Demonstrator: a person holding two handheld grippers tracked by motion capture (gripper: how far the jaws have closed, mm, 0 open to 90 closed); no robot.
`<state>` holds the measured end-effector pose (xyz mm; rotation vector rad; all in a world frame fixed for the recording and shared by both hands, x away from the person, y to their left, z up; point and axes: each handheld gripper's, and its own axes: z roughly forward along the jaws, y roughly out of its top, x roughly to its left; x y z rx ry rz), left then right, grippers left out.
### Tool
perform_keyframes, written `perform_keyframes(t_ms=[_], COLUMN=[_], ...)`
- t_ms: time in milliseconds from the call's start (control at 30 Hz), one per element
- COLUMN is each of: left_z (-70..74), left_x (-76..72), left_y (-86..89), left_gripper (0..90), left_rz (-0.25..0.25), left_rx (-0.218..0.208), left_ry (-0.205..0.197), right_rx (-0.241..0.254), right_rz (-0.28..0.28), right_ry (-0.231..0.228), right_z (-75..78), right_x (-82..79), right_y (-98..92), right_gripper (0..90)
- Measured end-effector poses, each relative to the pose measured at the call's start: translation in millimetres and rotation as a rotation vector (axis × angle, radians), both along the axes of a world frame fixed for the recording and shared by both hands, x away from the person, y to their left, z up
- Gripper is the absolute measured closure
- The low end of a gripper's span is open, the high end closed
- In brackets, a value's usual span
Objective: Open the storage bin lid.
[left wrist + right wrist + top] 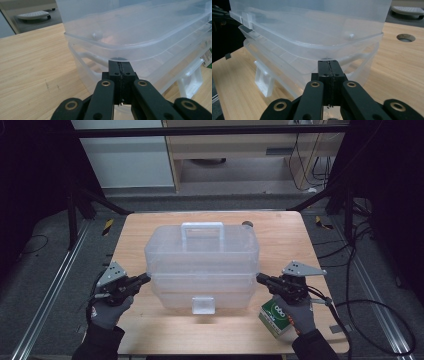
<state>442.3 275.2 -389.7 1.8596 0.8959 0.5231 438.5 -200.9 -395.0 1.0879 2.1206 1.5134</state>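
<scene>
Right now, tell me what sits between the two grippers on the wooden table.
In the high view, the clear plastic carry box spans the whole stretch between left gripper and right gripper.

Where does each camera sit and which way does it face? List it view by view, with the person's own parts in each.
High view: above the person's side, looking forward and down on the wooden table and clear plastic box; gloved hands, left gripper and right gripper show.
Left gripper view: on the left gripper, facing the box's end; shut black jaws show.
Right gripper view: on the right gripper, facing the opposite end; shut jaws show.
Shared: box and table.
</scene>
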Motion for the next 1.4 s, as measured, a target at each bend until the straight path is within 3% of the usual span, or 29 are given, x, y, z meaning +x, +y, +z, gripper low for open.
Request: perform_keyframes(t_ms=[367, 800, 1133, 1333, 1400], left_z=[12.4, 22.4, 20.9, 17.8, 16.0], left_x=[7.3, 15.2, 15.7, 16.0, 14.8], left_y=[-3.6, -9.0, -11.6, -10.8, -10.0], left_gripper=[89.6, 89.6, 89.5, 87.0, 85.7], left_rz=[0.021, 0.033, 0.044, 0.054, 0.074], left_rx=[-0.019, -0.013, -0.023, -0.008, 0.021], left_ry=[-0.054, -0.068, -0.087, -0.087, -0.089], right_rx=[0.02, 0.028, 0.029, 0.023, 0.022], right_rz=[-0.009, -0.009, -0.004, 0.0, 0.0], right_ry=[-0.032, -0.05, -0.058, -0.059, -0.059], right_z=[14.7, 23.1, 23.2, 22.4, 22.1], right_x=[9.6, 17.8, 19.6, 19.4, 19.2], right_y=[-1.1, -0.5, -1.2, -0.2, 0.1], right_gripper=[90.0, 90.0, 90.0, 90.0, 90.0])
